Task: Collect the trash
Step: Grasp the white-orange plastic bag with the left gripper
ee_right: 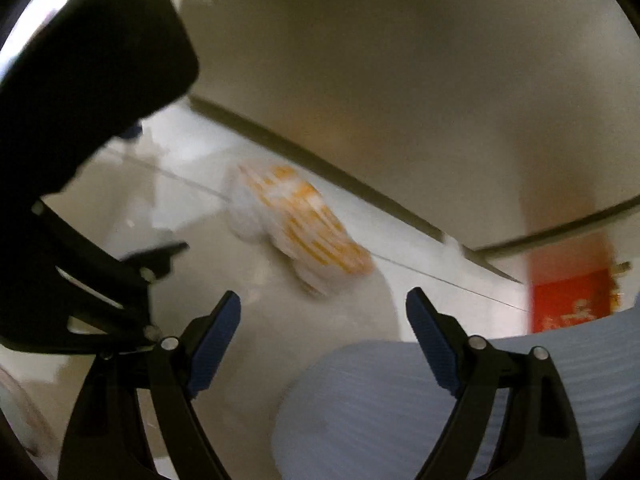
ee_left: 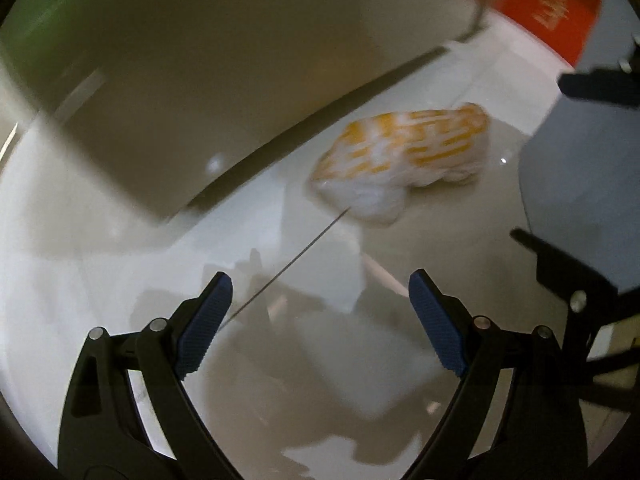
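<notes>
Glossy pale floor tiles (ee_left: 120,264) fill both views, with a beige cabinet front (ee_left: 192,80) rising behind a dark gap at its base. Everything is smeared by motion blur.

On the tiles lies a crumpled white wrapper with orange-yellow printing (ee_left: 400,156). From the left wrist it sits ahead of the left gripper (ee_left: 320,292), at about one o'clock from the gap between the fingers and apart from them, nothing touching it. Its long axis runs from seven o'clock up to two o'clock, the white bunched end toward seven. From the right wrist the same wrapper (ee_right: 296,228) lies ahead of the right gripper (ee_right: 324,312) at about eleven o'clock, also clear of the fingers; here its long axis runs from ten o'clock down to four o'clock, the white bunched end at ten.

Both grippers have their jaws spread wide with nothing between them.

A pale blue ribbed bin (ee_right: 400,408) stands under the right gripper, and a red printed box (ee_left: 552,12) sits by the cabinet.
</notes>
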{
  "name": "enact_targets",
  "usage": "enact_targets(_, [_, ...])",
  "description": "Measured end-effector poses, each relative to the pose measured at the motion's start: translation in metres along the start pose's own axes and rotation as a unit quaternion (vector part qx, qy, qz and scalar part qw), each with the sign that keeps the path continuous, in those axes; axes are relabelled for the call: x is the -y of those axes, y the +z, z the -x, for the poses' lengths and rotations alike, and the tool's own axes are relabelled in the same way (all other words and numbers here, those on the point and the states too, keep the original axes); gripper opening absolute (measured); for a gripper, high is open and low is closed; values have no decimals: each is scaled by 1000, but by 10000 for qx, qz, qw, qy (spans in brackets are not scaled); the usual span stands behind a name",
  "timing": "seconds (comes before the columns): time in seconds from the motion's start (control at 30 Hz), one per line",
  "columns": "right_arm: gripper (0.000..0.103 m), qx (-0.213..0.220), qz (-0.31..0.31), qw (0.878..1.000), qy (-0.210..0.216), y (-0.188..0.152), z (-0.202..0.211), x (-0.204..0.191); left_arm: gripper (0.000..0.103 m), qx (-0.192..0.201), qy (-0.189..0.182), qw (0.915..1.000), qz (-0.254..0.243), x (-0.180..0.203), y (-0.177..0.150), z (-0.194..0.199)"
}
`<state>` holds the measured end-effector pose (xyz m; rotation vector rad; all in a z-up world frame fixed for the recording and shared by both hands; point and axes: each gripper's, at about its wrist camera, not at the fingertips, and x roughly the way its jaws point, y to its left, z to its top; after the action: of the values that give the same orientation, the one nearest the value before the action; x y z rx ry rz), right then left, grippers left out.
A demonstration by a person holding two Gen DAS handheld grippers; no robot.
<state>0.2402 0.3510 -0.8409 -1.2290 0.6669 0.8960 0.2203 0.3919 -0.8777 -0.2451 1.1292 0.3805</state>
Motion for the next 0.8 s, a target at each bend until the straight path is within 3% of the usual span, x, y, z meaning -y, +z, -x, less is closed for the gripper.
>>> enact_targets(0.1, [83,-80,39,10000,-12,-9,-10,9,88,266,-86,9974,-661,23,11,-12])
enact_targets(0.17, [85,69,77,9998,171,-14,-10,9,87,431,66,9931,-1089,39,19,-16])
enact_targets(0.23, [85,168,204,9996,19,-18,-11,6,87,594,210,9875,-1442,49,24,-21])
enact_targets(0.47, [88,166,-29,9998,71,-19,-22,18,87,927,524,9719,-2098,58,39,-34])
enact_targets(0.77, [90,267,-203,9994,84,-18,-37,36,72,953,-150,9632,-2510,58,47,-47])
enact_targets(0.8, [90,284,-213,9993,89,-18,-36,38,64,925,-233,9629,-2526,59,48,-47])
